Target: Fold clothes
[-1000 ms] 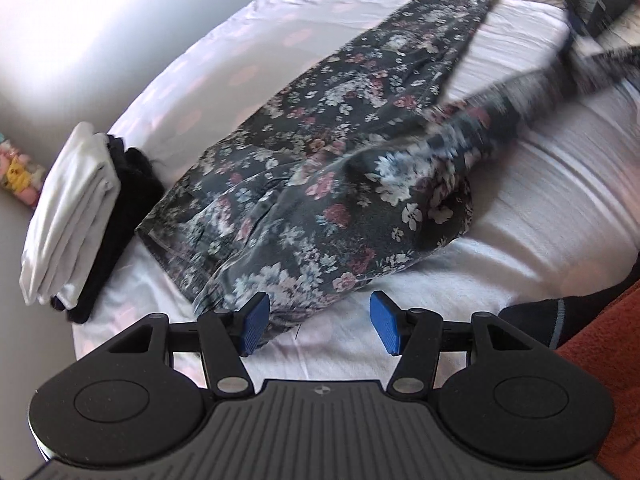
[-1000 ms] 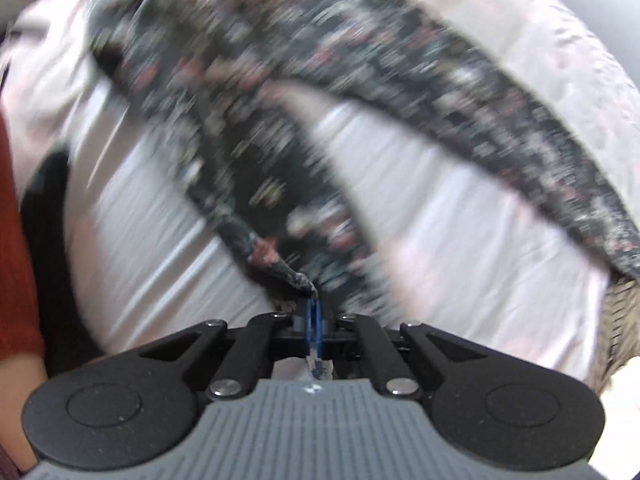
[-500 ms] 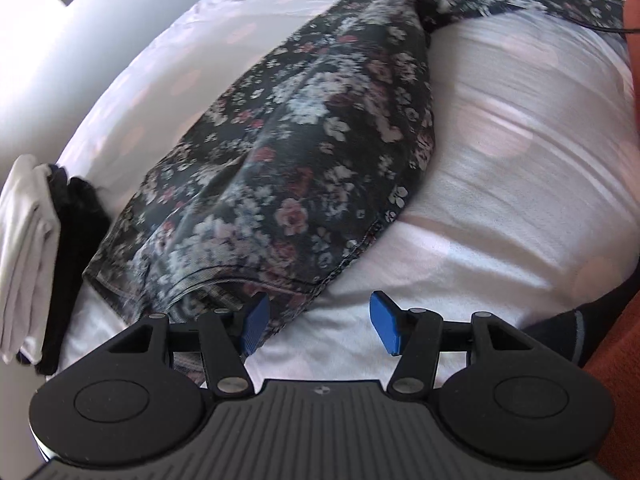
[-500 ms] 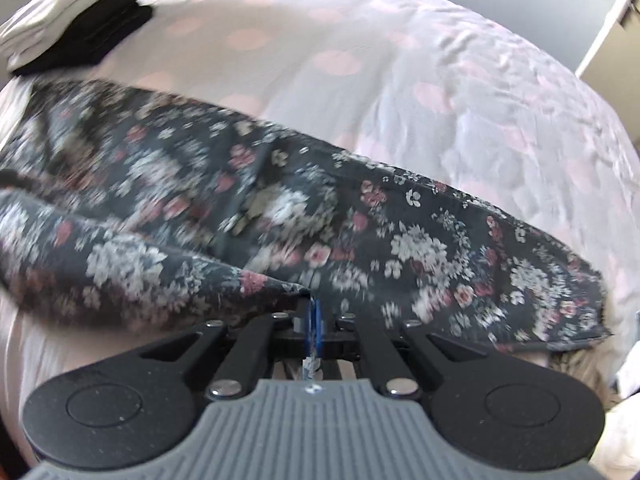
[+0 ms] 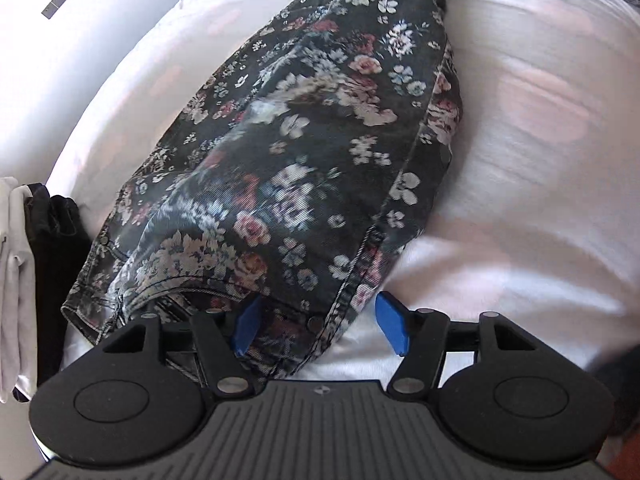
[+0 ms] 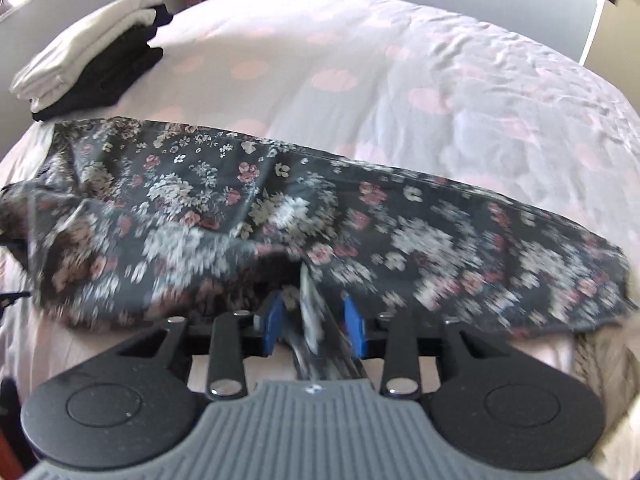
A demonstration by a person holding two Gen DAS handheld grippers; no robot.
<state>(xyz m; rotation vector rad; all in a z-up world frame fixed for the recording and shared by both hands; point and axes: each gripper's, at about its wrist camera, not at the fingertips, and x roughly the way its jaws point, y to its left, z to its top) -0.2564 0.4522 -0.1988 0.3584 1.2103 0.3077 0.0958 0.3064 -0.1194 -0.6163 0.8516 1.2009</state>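
Dark floral trousers (image 5: 304, 168) lie lengthwise on the bed, one leg folded over the other. In the left wrist view the waistband end points toward me. My left gripper (image 5: 320, 326) is open, and the waistband's corner (image 5: 320, 320) lies between its blue pads (image 5: 394, 328). In the right wrist view the trousers (image 6: 280, 208) stretch across from left to right. My right gripper (image 6: 314, 330) is open just above the near edge. A blurred strip of the fabric (image 6: 310, 316) hangs loose between its pads (image 6: 274, 326).
A stack of folded white and black clothes (image 6: 92, 56) sits at the bed's far left corner, also at the left edge of the left wrist view as the stack (image 5: 24, 280). The bed cover (image 6: 440, 80) is white with pink dots. A woven beige thing (image 6: 600, 356) borders the right.
My right gripper swung the held trouser leg over onto the other leg, then opened. My left gripper moved in until the waistband corner lay between its open fingers.
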